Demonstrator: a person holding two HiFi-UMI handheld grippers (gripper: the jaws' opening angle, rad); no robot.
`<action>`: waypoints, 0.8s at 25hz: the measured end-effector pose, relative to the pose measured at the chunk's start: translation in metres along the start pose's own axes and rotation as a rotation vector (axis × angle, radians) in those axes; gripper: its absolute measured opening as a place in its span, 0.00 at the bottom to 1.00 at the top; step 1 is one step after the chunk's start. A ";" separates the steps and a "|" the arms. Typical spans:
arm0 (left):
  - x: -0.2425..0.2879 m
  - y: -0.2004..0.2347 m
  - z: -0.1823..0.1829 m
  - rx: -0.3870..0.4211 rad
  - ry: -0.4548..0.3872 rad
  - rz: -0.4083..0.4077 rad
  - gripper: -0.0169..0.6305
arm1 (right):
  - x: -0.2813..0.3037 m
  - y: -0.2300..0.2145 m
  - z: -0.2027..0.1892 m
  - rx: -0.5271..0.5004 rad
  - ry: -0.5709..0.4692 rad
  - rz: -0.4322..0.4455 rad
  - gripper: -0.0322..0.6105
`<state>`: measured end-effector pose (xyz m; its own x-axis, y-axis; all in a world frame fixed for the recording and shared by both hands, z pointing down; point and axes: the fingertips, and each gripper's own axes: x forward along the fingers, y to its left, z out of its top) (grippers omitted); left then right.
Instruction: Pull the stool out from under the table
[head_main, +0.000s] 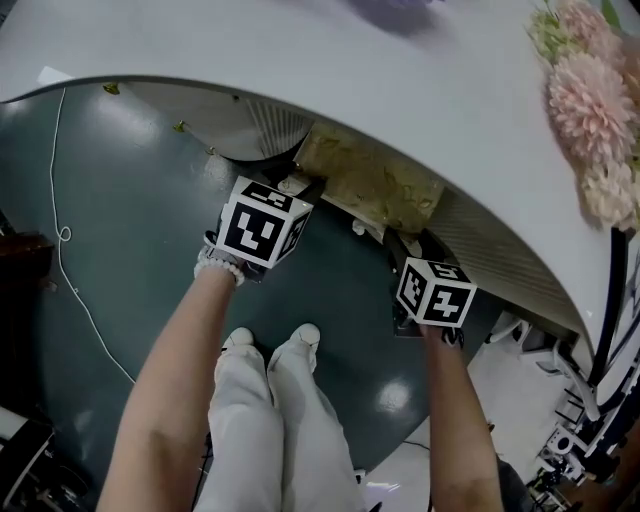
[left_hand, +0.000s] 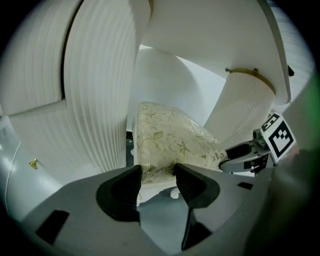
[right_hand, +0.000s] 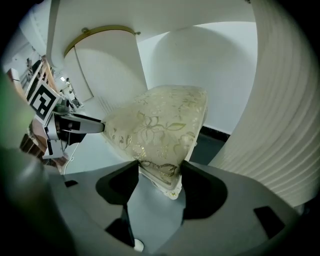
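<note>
The stool has a cream cushion with a gold floral pattern and sits mostly under the white table. My left gripper holds the cushion's left near edge. In the left gripper view the cushion lies between the jaws of the left gripper, with both pads against its trim. My right gripper holds the right near corner. The right gripper view shows that corner pinched between the pads of the right gripper. The stool's legs are hidden.
Ribbed white pedestal columns stand on either side of the stool under the table. Pink flowers lie on the tabletop at the right. A thin white cable runs over the dark floor at the left. The person's feet are just behind the grippers.
</note>
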<state>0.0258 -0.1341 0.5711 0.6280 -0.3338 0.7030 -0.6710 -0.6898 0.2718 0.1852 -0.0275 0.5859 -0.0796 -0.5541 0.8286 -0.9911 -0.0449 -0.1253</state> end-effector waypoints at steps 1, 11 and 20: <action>-0.003 -0.001 -0.004 -0.002 0.005 -0.003 0.39 | -0.002 0.002 -0.004 0.003 0.004 -0.003 0.49; -0.033 -0.011 -0.041 0.009 0.052 -0.026 0.39 | -0.024 0.029 -0.044 0.043 0.029 -0.018 0.49; -0.062 -0.018 -0.076 0.016 0.087 -0.042 0.39 | -0.044 0.056 -0.081 0.064 0.059 -0.027 0.49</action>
<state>-0.0308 -0.0518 0.5727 0.6184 -0.2481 0.7457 -0.6380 -0.7125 0.2920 0.1249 0.0619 0.5862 -0.0607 -0.5020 0.8628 -0.9843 -0.1136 -0.1353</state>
